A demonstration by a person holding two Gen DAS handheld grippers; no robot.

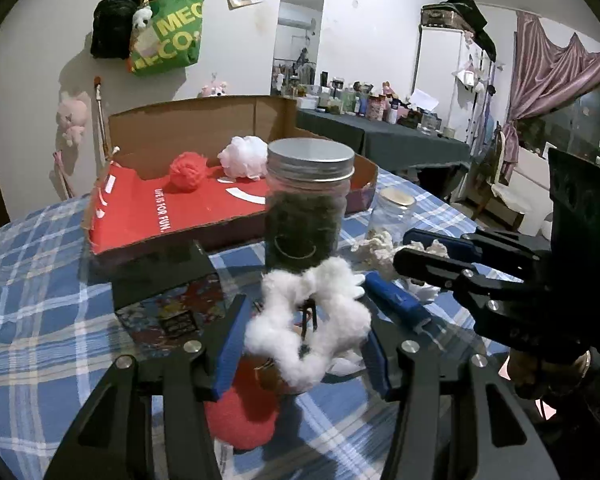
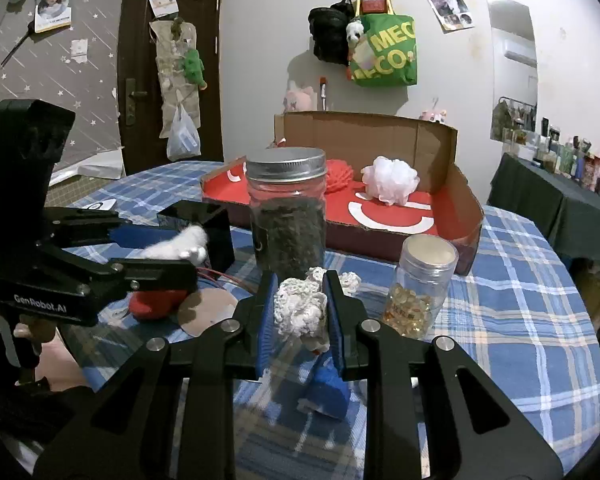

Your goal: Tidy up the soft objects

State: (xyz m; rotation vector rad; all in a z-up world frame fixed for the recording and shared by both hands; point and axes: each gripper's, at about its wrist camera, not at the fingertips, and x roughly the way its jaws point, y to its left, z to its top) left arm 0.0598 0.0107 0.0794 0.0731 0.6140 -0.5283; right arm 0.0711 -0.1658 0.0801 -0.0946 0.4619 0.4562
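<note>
Your left gripper (image 1: 300, 344) grips a fluffy white scrunchie (image 1: 308, 324) half-open above the checked tablecloth (image 1: 40, 280), before the dark jar (image 1: 306, 208), while your right gripper (image 2: 300, 312) pinches a cream crocheted piece (image 2: 300, 308) almost shut.

Light: dim indoor, cool cast, from above
Shadows: soft, beneath the jar (image 1: 306, 204) on the bench (image 1: 32, 272)
Glare: faint sheen on the jar's metal lid
Edges: strong fisheye bending, black corners
Focus: near hand-held gripper parts slightly soft
</note>
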